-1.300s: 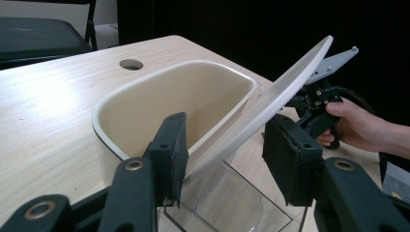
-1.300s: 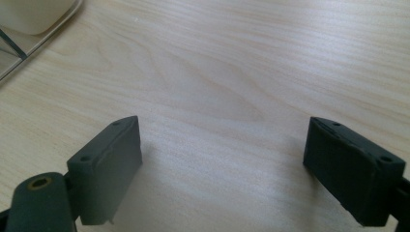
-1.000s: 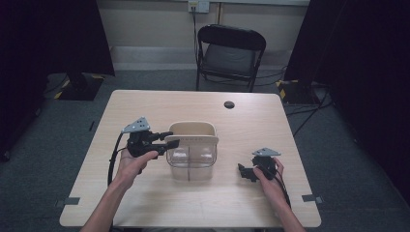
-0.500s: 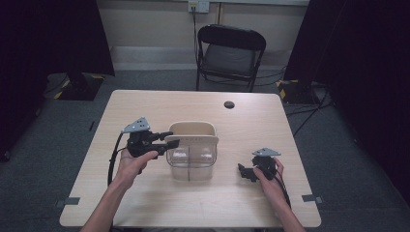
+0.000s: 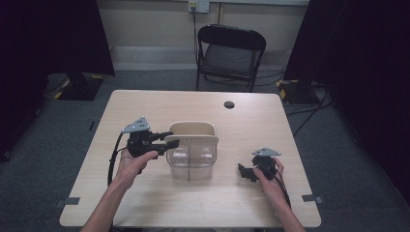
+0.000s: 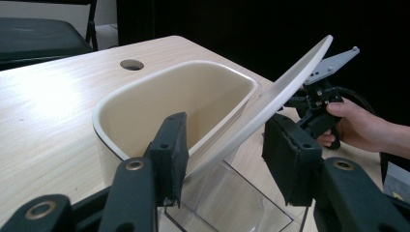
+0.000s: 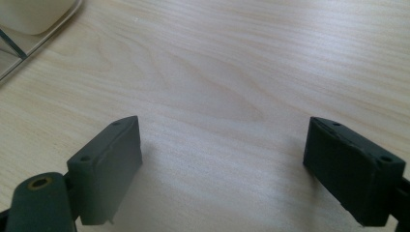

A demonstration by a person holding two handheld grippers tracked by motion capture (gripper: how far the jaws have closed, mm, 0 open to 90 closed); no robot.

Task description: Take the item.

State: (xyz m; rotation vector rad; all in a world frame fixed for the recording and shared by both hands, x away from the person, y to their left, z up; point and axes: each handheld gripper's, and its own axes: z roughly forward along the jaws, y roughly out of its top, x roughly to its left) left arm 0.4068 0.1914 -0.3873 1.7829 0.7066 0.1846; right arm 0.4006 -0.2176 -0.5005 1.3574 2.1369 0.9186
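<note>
A clear plastic container (image 5: 191, 163) stands mid-table, with a cream lid (image 5: 192, 129) tilted up over it. My left gripper (image 5: 169, 137) reaches in from the left and is shut on the lid's left edge. In the left gripper view the lid (image 6: 193, 96) slants up to the right between the two black pads (image 6: 170, 150), above the clear box (image 6: 232, 198). My right gripper (image 5: 243, 171) rests low on the table to the right of the container, open. Its view shows its jaws (image 7: 222, 145) wide apart over bare wood, and a corner of the container (image 7: 29, 24) at top left.
The wooden table (image 5: 193, 208) has a round cable hole (image 5: 229, 104) near its far edge. A black folding chair (image 5: 231, 50) stands behind the table. Dark curtains hang at both sides. Cables trail from both grippers toward the near edge.
</note>
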